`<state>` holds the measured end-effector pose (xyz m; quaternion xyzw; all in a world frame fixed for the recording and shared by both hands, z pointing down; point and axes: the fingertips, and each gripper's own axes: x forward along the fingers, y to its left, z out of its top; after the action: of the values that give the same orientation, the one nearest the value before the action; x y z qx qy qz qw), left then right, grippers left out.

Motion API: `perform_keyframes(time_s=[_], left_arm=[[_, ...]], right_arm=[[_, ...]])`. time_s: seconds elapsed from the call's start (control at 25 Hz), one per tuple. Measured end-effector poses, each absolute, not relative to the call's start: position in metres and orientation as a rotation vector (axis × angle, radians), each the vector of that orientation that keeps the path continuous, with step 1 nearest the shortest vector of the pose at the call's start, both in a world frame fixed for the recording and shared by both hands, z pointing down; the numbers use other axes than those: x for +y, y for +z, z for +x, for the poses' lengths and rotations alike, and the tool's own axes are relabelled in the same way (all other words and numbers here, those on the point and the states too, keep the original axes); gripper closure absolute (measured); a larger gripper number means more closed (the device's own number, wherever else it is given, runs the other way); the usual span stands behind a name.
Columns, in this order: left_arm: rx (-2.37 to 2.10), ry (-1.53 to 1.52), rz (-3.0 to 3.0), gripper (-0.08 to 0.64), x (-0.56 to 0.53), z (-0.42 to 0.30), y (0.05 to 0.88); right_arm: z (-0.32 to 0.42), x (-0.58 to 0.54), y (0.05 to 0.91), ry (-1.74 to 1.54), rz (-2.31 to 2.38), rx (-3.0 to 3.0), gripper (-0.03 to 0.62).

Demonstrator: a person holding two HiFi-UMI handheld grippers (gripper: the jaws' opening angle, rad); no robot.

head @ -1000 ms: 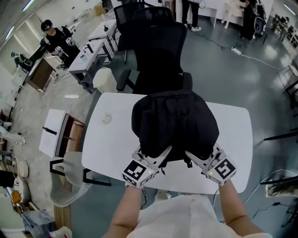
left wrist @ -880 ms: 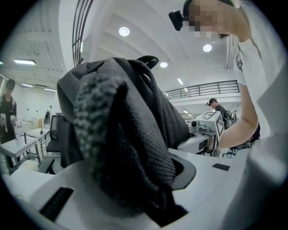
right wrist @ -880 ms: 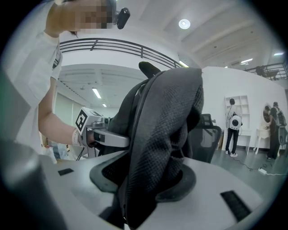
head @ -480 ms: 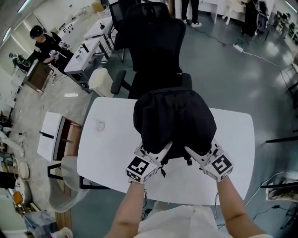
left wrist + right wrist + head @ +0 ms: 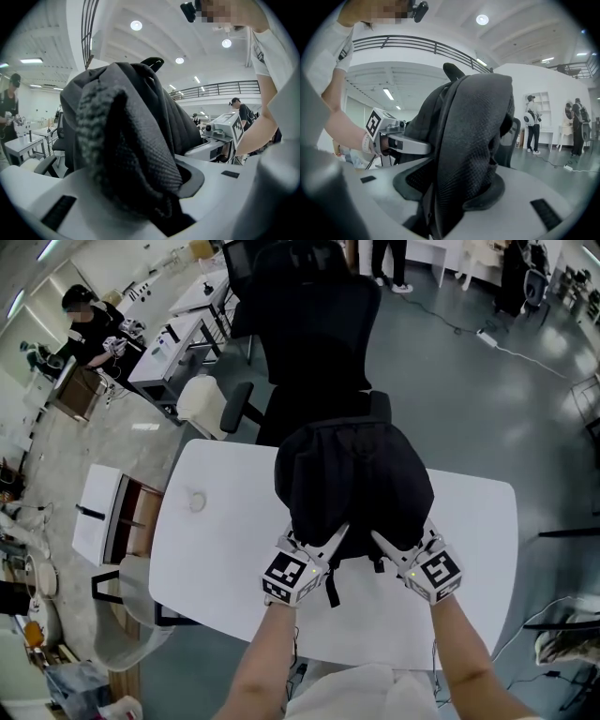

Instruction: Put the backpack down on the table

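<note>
One backpack: black, soft fabric, full and rounded as seen from above. It sits over the far half of the white worktop, between the person and a black office chair. Whether its base rests on the worktop cannot be told. Two padded mesh shoulder straps come off its near side, and one loose black strap end dangles just beside the left tongs.

Left tongs: pinching the left mesh strap, with the fabric bunched thick between the jaws.

Right tongs: pinching the right mesh strap. The jaws have just been opening a little, yet the strap fills the gap and the pads bear on it.

Pose: both tongs lie side by side and near each other, angled inward to the pack's near face and tipped slightly downward. Two bare forearms reach in from the bottom edge of the head view, below a white shirt.

Worktop: white with rounded corners. One small pale ring-shaped item lies toward its left, well apart from the backpack.

Room: grey floor and a low white cabinet beside the worktop's left end. More white desks stand at upper left, with a person in dark clothes beside them.
</note>
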<state>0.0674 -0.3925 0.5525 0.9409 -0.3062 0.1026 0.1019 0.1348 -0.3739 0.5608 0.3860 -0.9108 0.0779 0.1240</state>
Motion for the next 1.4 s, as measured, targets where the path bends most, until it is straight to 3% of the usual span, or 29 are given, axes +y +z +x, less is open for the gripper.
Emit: perform_keyframes(time_s=[1.4], left_arm=[[-1.032, 0.356, 2.632, 0.356, -0.380, 0.050, 0.623]], right_arm=[[0.128, -0.359, 0.623, 0.319, 1.163, -2.585, 0.374]])
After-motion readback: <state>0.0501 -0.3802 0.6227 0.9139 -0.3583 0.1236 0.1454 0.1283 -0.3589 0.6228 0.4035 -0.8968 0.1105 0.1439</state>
